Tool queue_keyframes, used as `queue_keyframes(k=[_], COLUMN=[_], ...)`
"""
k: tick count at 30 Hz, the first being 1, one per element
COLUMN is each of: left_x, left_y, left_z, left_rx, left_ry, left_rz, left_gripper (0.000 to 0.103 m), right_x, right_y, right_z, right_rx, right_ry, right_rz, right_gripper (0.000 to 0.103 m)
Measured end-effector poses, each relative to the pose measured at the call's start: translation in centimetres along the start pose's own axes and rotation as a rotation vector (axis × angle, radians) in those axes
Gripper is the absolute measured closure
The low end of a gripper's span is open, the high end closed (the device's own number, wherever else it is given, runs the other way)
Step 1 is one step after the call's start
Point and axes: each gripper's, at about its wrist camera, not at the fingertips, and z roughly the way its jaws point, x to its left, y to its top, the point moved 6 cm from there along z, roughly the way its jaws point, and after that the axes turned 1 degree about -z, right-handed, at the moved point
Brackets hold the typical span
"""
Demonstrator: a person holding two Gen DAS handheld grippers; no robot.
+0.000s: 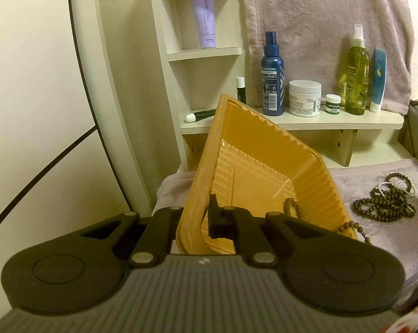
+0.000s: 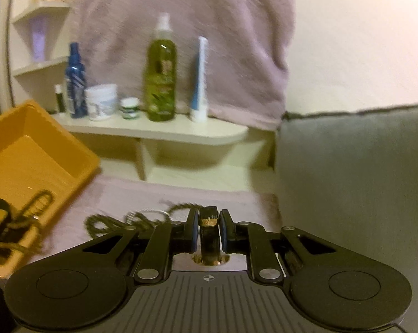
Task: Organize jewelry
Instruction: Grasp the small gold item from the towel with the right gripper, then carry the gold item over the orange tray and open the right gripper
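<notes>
Pink towel [image 1: 389, 238] covers the work surface; behind it a pale shelf [image 1: 334, 120] carries bottles and jars, with a grey cushion [image 2: 356, 172] at the right.

Left gripper [image 1: 193, 222] is clamped on the near rim of the orange tray [image 1: 267, 149], holding it tipped up. One bead strand [image 1: 293, 206] lies inside the tray; another [image 1: 353, 229] drapes over its near right rim.

Loose pile of dark bead bracelets [image 1: 383, 202] rests on the towel, right of the tray and apart from it.

Right gripper [image 2: 208, 229] is closed on a dark watch-like band with a gold part [image 2: 209, 222]; blur hides the detail.

Step in hand, as judged: carrying this piece to the tray. Next move calls for swinging left over the tray mouth and releasing, tray kept steady.
</notes>
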Motion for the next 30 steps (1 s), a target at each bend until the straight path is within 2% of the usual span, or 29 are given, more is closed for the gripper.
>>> queue_keyframes(k=[3, 8, 12, 18, 23, 30], left_x=[0.0, 0.0, 0.0, 0.0, -0.1, 0.0], left_y=[0.0, 0.0, 0.1, 0.1, 0.2, 0.2], left_z=[0.0, 0.0, -0.1, -0.1, 0.0, 0.0], left_rx=[0.001, 0.000, 0.001, 0.001, -0.003, -0.003], left_ry=[0.000, 0.000, -0.002, -0.008, -0.010, -0.014], left_rz=[0.002, 0.000, -0.002, -0.006, -0.003, -0.008], left_gripper=[0.097, 0.097, 0.097, 0.097, 0.097, 0.097], right_x=[1.7, 5.3, 8.4, 12.9, 15.6, 17.9], right_y=[1.1, 3.3, 4.9, 6.3, 6.4, 6.0], right_z=[-0.5, -0.5, 0.3, 2.1, 3.8, 6.0], right_rx=[-0.019, -0.034, -0.035, -0.023, 0.002, 0.041], right_ry=[0.055, 0.204, 0.315, 0.431, 0.481, 0.495], right_rz=[-0.019, -0.026, -0.022, -0.075, -0.119, -0.151], right_gripper=[0.087, 0.087, 0.087, 0.087, 0.087, 0.087])
